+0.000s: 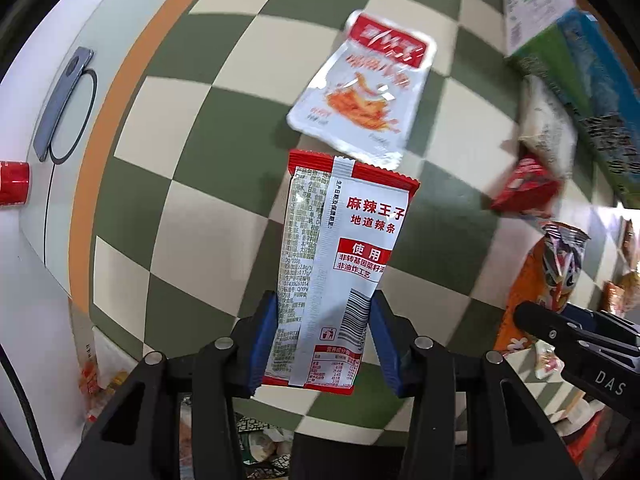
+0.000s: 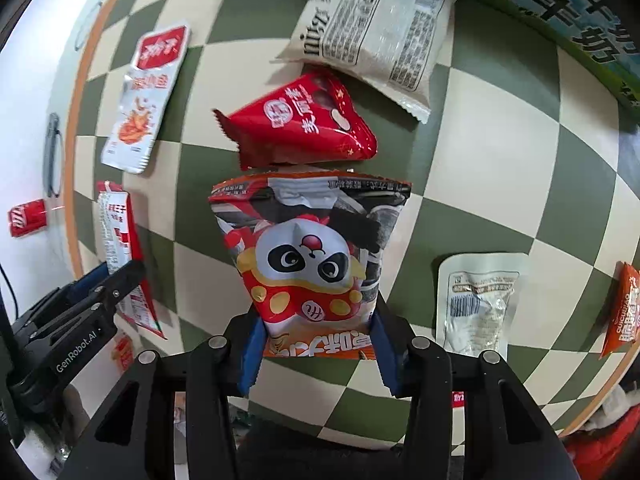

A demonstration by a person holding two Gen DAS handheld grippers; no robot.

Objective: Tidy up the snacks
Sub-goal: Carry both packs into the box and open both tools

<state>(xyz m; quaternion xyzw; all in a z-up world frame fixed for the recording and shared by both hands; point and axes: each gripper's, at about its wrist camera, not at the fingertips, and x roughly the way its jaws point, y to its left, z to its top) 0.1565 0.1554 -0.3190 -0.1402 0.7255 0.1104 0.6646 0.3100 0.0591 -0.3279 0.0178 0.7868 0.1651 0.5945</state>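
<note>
Left gripper (image 1: 324, 344), lower centre of its view: blue pads clamp the lower sides of a white-and-red spicy-strip packet (image 1: 340, 268), which stands upward in frame over the green-and-cream checkered mat (image 1: 192, 216). Packet's top edge sits just below a white fish-snack pouch (image 1: 362, 88) lying flat, upper centre. Bare squares run left of both, out to the mat's orange border (image 1: 100, 152). Right edge crowded: small red bag (image 1: 524, 188), blurred.

Right gripper (image 2: 316, 348), lower centre of its view: blue pads pinch the bottom of an orange panda snack bag (image 2: 312, 260). Red triangular bag (image 2: 304, 124) lies just beyond its top edge; cream packet (image 2: 372, 32) above that. Clear vacuum pouch (image 2: 476, 304) lies at lower right, apart from the panda bag; bare squares show between them.
</note>
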